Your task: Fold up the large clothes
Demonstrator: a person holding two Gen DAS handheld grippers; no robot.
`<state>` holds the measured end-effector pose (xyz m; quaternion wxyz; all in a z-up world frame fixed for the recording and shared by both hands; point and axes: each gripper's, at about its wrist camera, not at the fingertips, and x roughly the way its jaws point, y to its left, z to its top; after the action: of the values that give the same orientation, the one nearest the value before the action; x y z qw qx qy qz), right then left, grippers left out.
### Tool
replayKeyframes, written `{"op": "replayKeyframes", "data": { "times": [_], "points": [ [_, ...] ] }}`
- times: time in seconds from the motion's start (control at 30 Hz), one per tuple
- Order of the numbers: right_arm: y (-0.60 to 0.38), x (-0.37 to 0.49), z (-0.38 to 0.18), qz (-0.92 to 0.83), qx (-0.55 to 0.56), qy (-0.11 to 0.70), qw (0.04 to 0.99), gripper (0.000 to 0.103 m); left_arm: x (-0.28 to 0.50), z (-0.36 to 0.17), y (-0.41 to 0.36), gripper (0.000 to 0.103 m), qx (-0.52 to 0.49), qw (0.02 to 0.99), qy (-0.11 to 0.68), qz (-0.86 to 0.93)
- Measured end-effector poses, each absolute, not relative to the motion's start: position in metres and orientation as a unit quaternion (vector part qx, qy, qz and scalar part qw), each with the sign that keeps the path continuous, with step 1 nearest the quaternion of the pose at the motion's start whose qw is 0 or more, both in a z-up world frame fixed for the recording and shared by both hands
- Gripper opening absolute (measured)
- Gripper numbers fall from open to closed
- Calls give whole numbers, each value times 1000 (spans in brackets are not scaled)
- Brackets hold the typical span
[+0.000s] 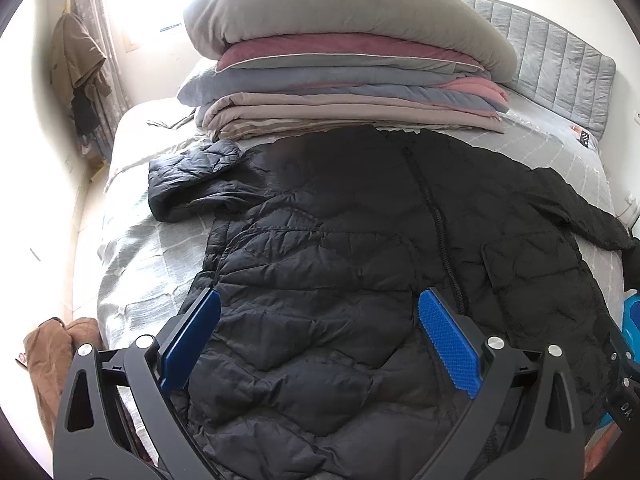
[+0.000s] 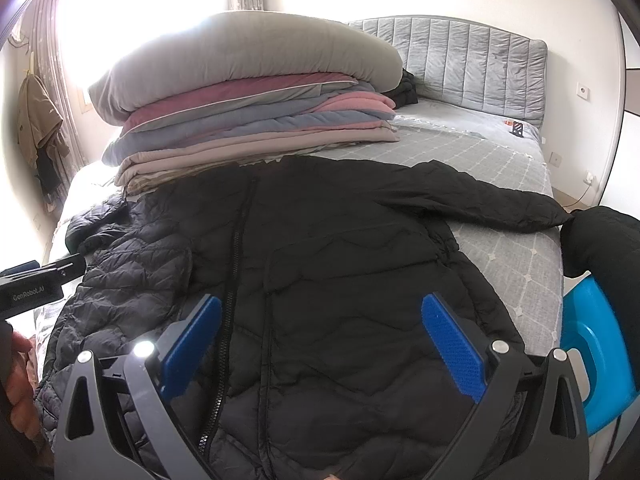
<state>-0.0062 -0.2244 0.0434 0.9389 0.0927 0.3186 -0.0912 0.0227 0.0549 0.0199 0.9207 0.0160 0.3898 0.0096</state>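
Both grippers, left gripper (image 1: 318, 336) and right gripper (image 2: 320, 338), spread empty; I'd pinch the soft, slippery puffer jacket (image 1: 340, 240) by its hem.

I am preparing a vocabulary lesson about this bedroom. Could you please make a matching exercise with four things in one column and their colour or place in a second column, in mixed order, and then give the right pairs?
Things:
1. jacket
2. headboard
3. top quilt
4. coat

Descriptions:
A. hangs by the curtain
B. grey, highest on the stack of folded bedding
C. black, spread flat on the bed, zipper closed
D. grey, padded in vertical panels

Pairs: 1-C, 2-D, 3-B, 4-A
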Motion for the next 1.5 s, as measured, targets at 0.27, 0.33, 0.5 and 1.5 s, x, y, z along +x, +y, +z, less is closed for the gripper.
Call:
{"op": "replayKeyframes", "data": {
  "times": [0.27, 0.33, 0.5, 1.5],
  "points": [
    [-224, -6, 43, -92, 93, 319, 939, 97, 22, 19, 54, 96, 17, 920, 390, 12],
    [-224, -6, 43, -92, 93, 319, 939, 97, 22, 18, 54, 96, 17, 920, 391, 12],
    [-223, -6, 43, -91, 92, 319, 939, 97, 22, 18, 54, 96, 17, 920, 391, 14],
    [-232, 7, 28, -104, 87, 370, 919, 97, 31, -7, 53, 96, 13, 895, 445, 14]
  ]
}}
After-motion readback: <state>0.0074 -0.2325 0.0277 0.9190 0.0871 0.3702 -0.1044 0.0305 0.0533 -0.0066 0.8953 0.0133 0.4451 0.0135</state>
